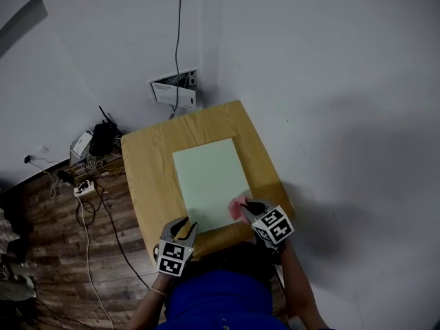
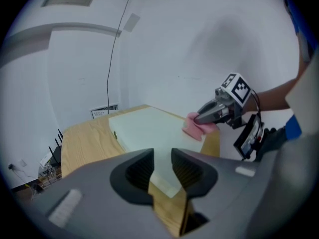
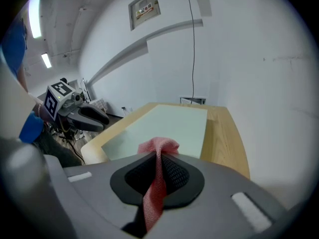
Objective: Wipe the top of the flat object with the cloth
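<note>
A pale green flat slab (image 1: 208,181) lies on a small wooden table (image 1: 148,177). My right gripper (image 1: 249,208) hangs over the slab's near right corner, shut on a pink cloth (image 1: 238,207) that sticks out past its tips. The cloth (image 3: 158,148) runs pinched between the jaws in the right gripper view. My left gripper (image 1: 187,227) hovers at the slab's near left corner with a narrow gap between its jaws and nothing in it. In the left gripper view the slab's corner (image 2: 164,183) shows beyond that gap, below my left gripper (image 2: 163,164).
The table stands against a white wall with a socket plate (image 1: 174,91) and a hanging cable (image 1: 179,33). A router, a power strip and loose cords (image 1: 93,170) lie on the wooden floor left of the table. The person's blue clothing fills the bottom edge.
</note>
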`<state>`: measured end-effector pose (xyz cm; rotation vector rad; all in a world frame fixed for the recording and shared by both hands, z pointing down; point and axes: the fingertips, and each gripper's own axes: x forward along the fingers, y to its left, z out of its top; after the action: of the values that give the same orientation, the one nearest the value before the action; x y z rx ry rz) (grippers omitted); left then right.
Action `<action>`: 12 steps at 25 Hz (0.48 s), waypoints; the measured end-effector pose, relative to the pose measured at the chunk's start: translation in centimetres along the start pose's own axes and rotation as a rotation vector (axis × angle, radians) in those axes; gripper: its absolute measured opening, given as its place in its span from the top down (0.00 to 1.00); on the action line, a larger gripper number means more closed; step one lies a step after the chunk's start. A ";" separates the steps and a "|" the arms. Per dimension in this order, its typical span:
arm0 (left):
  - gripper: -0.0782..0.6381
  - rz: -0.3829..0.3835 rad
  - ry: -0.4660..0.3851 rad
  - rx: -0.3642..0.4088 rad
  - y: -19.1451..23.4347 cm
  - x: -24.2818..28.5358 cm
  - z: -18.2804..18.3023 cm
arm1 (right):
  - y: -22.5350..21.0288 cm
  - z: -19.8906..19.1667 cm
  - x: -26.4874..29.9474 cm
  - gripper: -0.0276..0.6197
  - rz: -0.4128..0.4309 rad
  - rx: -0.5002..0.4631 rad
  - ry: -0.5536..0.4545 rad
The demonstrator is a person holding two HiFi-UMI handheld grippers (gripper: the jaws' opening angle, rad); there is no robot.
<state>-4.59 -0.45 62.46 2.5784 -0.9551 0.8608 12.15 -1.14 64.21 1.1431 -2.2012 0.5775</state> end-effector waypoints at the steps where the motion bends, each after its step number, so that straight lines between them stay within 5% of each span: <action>1: 0.75 0.005 -0.025 -0.014 0.2 -0.2 0.7 | 0.3 0.9 -0.3 0.93 0.003 -0.007 -0.035; 12: 0.89 0.037 -0.348 -0.140 1.8 -5.0 10.1 | 3.8 11.8 -7.3 0.93 -0.051 -0.149 -0.425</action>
<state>-4.42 -3.55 51.49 2.6422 -1.1130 0.3408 8.79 -2.04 50.21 1.3311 -2.5082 0.1506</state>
